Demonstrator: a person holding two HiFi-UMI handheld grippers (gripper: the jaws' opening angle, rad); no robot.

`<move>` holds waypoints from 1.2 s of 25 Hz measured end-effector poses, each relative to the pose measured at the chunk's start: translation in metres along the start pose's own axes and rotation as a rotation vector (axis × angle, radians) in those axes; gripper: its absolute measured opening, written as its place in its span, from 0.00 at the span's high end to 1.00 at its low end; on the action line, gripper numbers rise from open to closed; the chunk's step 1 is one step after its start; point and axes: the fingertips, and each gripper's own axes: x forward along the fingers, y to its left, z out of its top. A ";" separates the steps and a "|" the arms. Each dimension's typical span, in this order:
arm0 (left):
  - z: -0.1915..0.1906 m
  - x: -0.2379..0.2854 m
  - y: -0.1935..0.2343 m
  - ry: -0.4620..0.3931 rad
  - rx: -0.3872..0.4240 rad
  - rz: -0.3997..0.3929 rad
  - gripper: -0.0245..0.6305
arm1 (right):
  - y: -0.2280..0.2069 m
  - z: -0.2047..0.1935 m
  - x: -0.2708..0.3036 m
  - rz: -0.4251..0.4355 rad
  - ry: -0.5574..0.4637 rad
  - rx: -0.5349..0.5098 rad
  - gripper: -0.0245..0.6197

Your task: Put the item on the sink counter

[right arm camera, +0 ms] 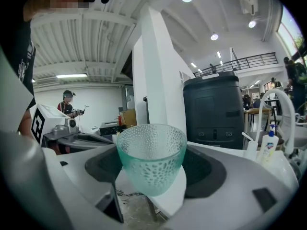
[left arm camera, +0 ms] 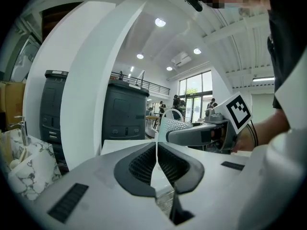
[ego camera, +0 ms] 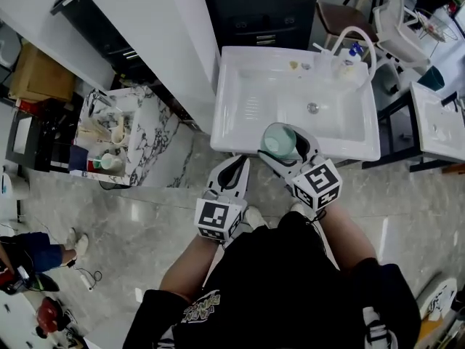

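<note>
A pale green dimpled glass cup sits upright between the jaws of my right gripper, which is shut on it. In the head view the cup hangs over the front rim of the white sink, held by the right gripper. My left gripper is below the sink's front edge, over the floor, its jaws together with nothing between them. From the left gripper view the cup shows to the right, in the other gripper.
A curved white faucet, small bottles and a drain are on the sink. A marble-patterned cart with cups stands to the left. A white pillar rises beside the sink. A second basin lies at the right.
</note>
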 end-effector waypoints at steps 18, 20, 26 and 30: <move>0.009 0.061 0.013 -0.004 -0.015 0.028 0.93 | -0.061 0.014 0.036 0.052 0.009 -0.033 0.31; 0.010 0.073 0.013 0.000 -0.016 0.032 0.93 | -0.073 0.014 0.040 0.059 0.012 -0.035 0.31; 0.013 0.107 0.016 0.008 -0.018 0.047 0.93 | -0.110 0.015 0.054 0.069 0.019 -0.046 0.31; 0.012 0.126 0.020 0.016 -0.016 0.050 0.93 | -0.131 0.014 0.065 0.075 0.022 -0.048 0.31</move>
